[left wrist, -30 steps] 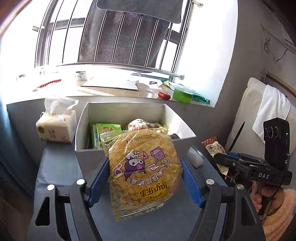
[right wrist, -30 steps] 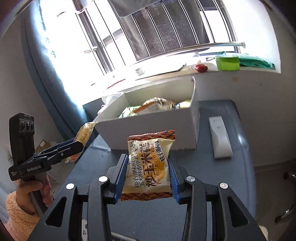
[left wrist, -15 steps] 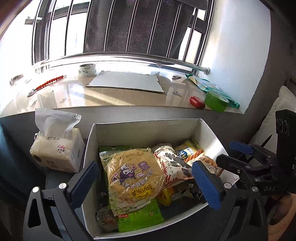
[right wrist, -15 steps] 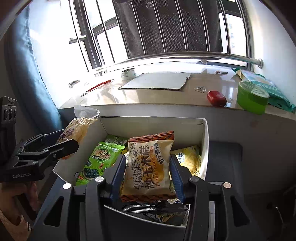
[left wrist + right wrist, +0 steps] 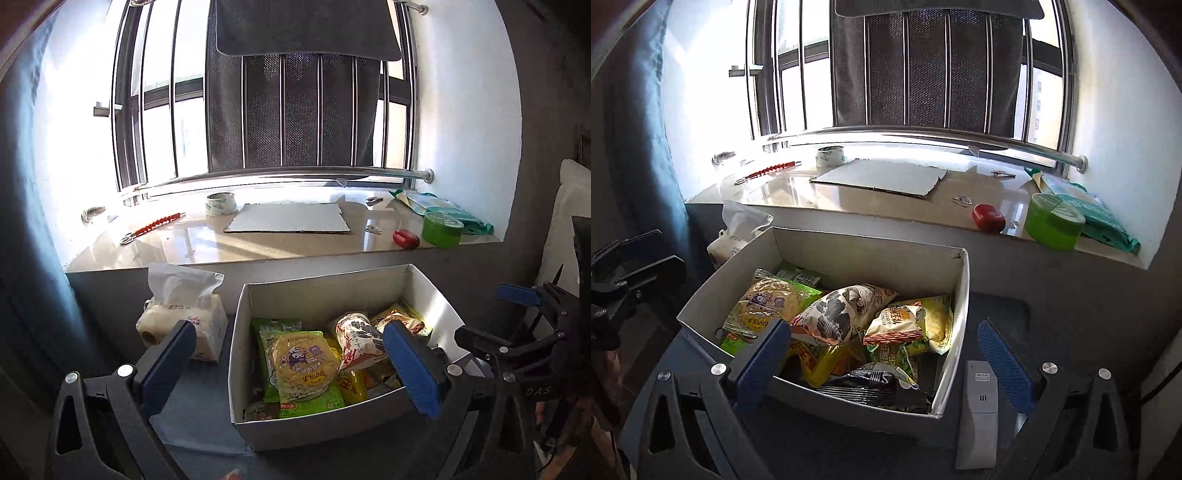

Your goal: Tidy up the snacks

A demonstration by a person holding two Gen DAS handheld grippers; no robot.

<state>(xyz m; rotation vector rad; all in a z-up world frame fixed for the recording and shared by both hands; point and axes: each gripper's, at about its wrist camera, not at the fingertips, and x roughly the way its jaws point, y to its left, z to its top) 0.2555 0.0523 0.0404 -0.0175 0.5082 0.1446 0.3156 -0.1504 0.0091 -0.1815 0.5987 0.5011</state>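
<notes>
A white cardboard box (image 5: 306, 422) (image 5: 827, 254) stands on the blue-grey table and holds several snack packs. The round yellow cracker pack (image 5: 304, 363) (image 5: 768, 306) lies on green packs at the box's left. The orange-edged corn snack pack (image 5: 895, 325) lies near the box's middle right, beside a black-and-white patterned bag (image 5: 842, 310) (image 5: 356, 341). My left gripper (image 5: 291, 365) is open and empty above the box's near side. My right gripper (image 5: 882, 360) is open and empty above the box's near right corner.
A tissue pack (image 5: 181, 321) stands left of the box. A white remote (image 5: 977, 413) lies on the table right of it. The windowsill behind holds a cardboard sheet (image 5: 288, 223), tape roll (image 5: 221, 203), red object (image 5: 988, 218) and green tub (image 5: 1054, 221).
Both grippers carried their packs over the box, opened and let them fall in. The cracker pack and corn snack pack now lie in the box; both grippers have drawn back and up.
</notes>
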